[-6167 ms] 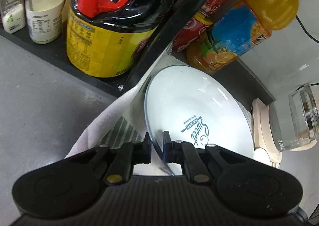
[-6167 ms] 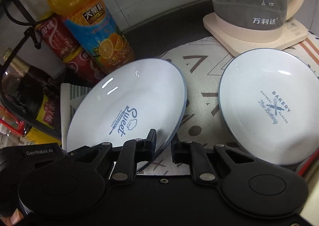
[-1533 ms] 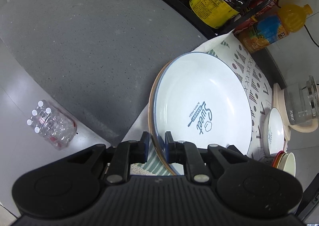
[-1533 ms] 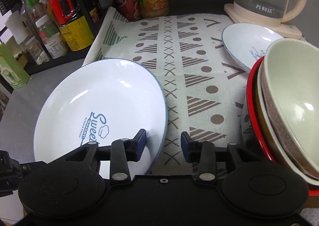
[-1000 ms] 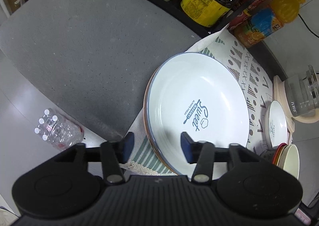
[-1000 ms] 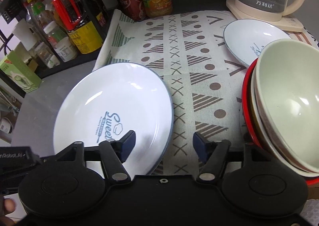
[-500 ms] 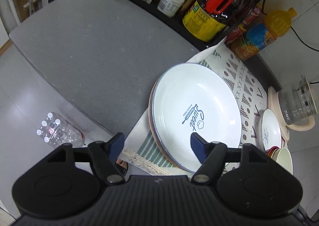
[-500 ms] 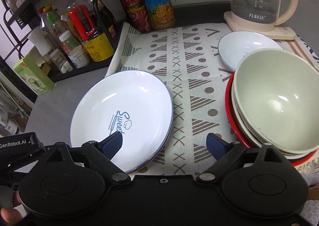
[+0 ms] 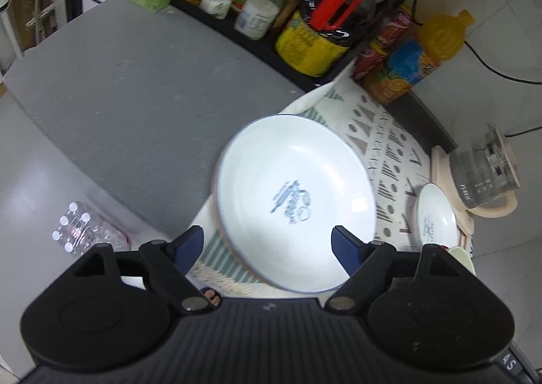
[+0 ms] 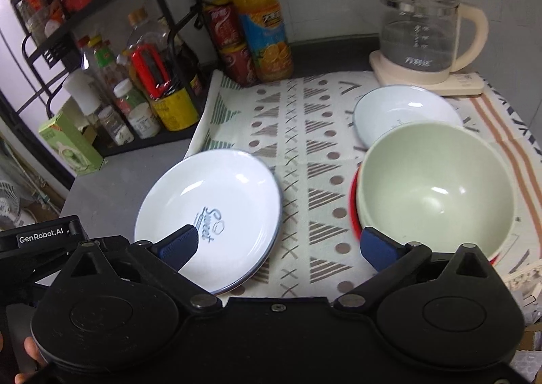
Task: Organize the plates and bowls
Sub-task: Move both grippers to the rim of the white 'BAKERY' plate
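A large white "Sweet" plate lies on top of a plate stack at the near left of the patterned cloth; it also shows in the right wrist view. My left gripper is open and empty, raised above the plate's near edge. My right gripper is open and empty, above the cloth between that plate and a stack of bowls with a pale green bowl on top. A smaller white plate lies behind the bowls, near the kettle.
A glass kettle on a cream base stands at the back right. An orange juice bottle and red cans stand at the back. A black rack with jars and bottles stands at the left. The grey countertop lies left of the cloth.
Both grippers let go of the Sweet plate, opened wide and pulled back and up. The plate now rests on the stack.
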